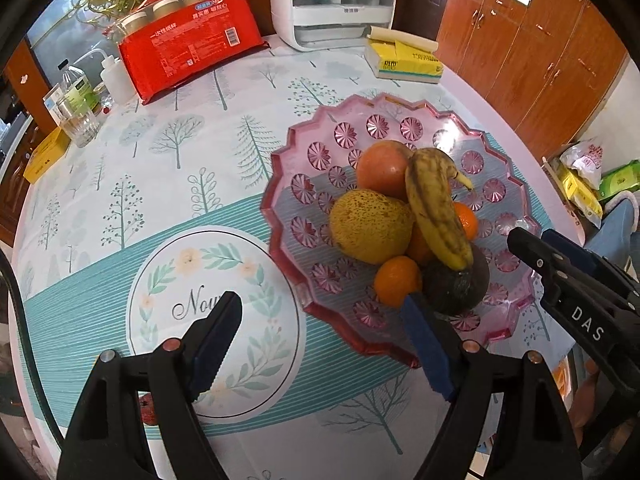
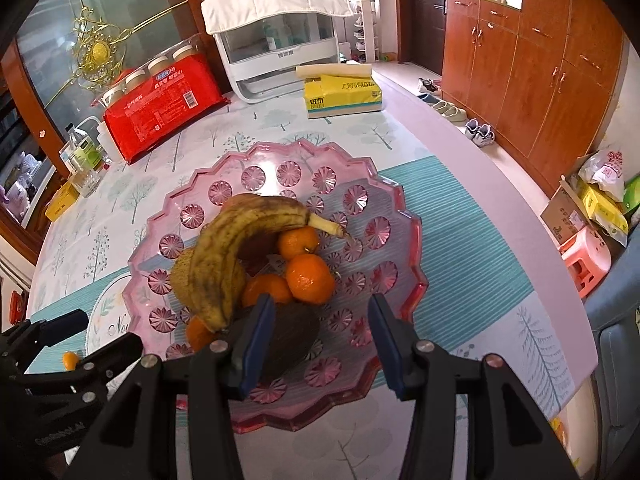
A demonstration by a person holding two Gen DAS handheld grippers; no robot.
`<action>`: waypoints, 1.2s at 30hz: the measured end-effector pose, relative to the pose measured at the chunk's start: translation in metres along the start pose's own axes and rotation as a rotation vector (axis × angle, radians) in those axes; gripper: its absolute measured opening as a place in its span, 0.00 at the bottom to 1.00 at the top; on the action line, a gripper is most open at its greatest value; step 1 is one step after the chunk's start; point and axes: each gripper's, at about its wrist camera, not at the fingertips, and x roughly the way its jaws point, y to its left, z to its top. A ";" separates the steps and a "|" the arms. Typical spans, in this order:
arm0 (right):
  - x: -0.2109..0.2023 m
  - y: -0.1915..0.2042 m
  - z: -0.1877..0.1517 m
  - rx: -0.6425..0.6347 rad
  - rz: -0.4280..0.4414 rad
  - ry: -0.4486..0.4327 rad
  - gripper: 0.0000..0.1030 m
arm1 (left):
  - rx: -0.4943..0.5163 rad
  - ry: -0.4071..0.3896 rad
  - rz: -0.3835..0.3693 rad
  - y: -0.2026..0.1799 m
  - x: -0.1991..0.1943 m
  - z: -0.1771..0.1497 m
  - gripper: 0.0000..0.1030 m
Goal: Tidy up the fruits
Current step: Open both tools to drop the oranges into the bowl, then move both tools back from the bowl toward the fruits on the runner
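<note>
- Fruits piled in pink glass plate [image 2: 384,216] on the table; both grippers empty.
- Left gripper [image 1: 320,344]: jaws wide apart, nothing between them. Left finger over the round "Nou…" print on the tablecloth [image 1: 160,184], right finger over the plate's near rim, tip close to a mandarin and the dark fruit; contact cannot be judged.
- Right gripper [image 2: 320,344]: jaws spread wide, holding nothing, hovering over the plate's near side. Its left pad [image 2: 256,344] sits in front of the dark avocado-like fruit [image 2: 296,340].
- Banana [image 2: 236,248]: heavily browned, lying on top of the pile, stem pointing toward the far side of the plate.
- Speckled yellow-green pear [image 1: 370,226] under the banana, on the left of the pile.
- Reddish apple [image 1: 382,168] at the back of the pile, touching the pear.
- Mandarins [image 2: 310,278]: cluster of orange ones against the banana and dark fruit.
- One more small orange fruit [image 2: 71,361] on the cloth off the plate, beside the left gripper's body.
- Further back: red pack of paper cups [image 1: 188,48], yellow tissue pack [image 1: 404,60], white appliance [image 1: 332,4], bottles [image 1: 78,92] at the left edge.
- Wooden cabinets [image 2: 532,72] along the right wall.
</note>
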 end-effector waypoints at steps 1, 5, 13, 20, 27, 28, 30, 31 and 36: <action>-0.002 0.002 -0.001 0.002 -0.004 -0.003 0.48 | 0.001 -0.005 -0.005 0.004 -0.003 -0.001 0.79; -0.015 0.014 -0.003 0.009 -0.024 -0.024 0.48 | -0.003 -0.028 -0.025 0.018 -0.016 -0.004 0.79; -0.046 0.044 -0.009 0.015 -0.053 -0.074 0.48 | -0.002 -0.098 -0.044 0.057 -0.049 -0.007 0.79; -0.077 0.074 -0.011 0.005 -0.056 -0.136 0.48 | -0.009 -0.207 -0.035 0.095 -0.091 -0.010 0.84; -0.089 0.122 -0.018 -0.059 -0.019 -0.149 0.48 | -0.054 -0.261 -0.015 0.140 -0.116 -0.022 0.85; -0.089 0.129 -0.020 -0.070 -0.010 -0.146 0.48 | -0.061 -0.262 -0.011 0.146 -0.117 -0.024 0.85; -0.087 0.144 -0.024 -0.094 0.012 -0.136 0.48 | -0.076 -0.261 -0.001 0.160 -0.119 -0.031 0.85; -0.085 0.151 -0.026 -0.105 0.024 -0.128 0.48 | -0.081 -0.259 0.003 0.165 -0.118 -0.034 0.85; -0.072 0.181 -0.041 -0.152 0.082 -0.067 0.48 | -0.087 -0.237 0.037 0.195 -0.114 -0.053 0.85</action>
